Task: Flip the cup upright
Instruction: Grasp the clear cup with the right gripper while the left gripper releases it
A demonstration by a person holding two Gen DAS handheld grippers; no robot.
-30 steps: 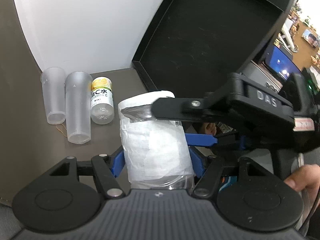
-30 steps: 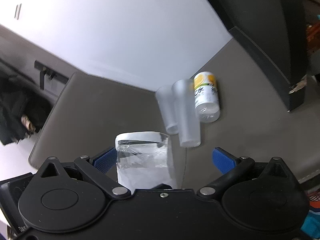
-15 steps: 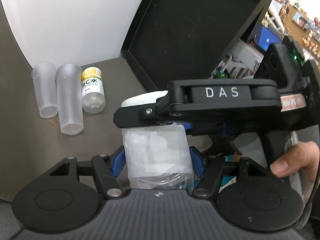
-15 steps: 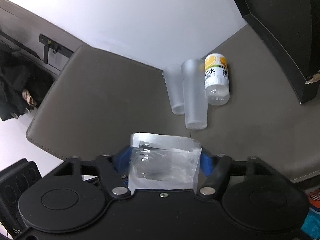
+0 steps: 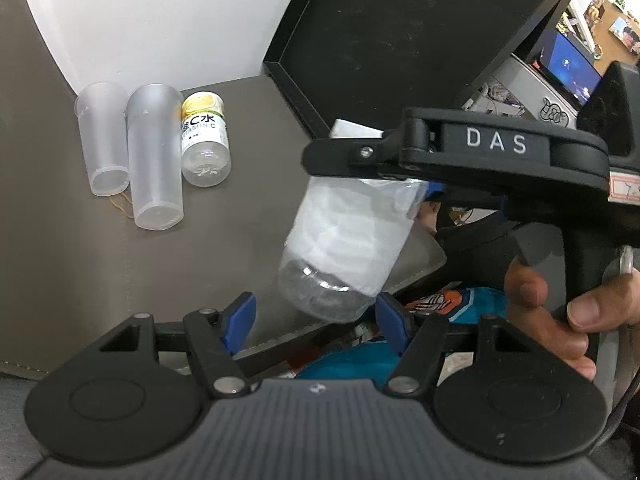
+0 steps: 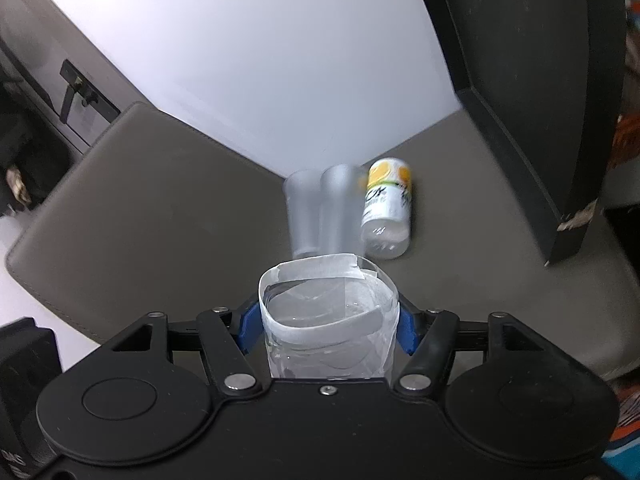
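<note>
A clear plastic cup wrapped in white tape (image 5: 344, 244) hangs tilted in the air above the grey table mat, held near its rim by my right gripper. In the right wrist view the cup (image 6: 328, 320) sits between the blue pads, its taped open rim facing the camera, and the right gripper (image 6: 326, 326) is shut on it. My left gripper (image 5: 316, 316) is open, its blue pads on either side of the cup's base and apart from it.
Two frosted tumblers (image 5: 154, 156) and a vitamin C bottle (image 5: 205, 138) lie on the grey mat (image 5: 80, 260) at the back by the white wall. A black box (image 5: 400, 40) stands at the right. The mat's front edge is close below.
My left gripper has opened and let go of the cup. My right gripper closed on the cup and now carries it alone, tilted, with its base lifted away from the left pads.
</note>
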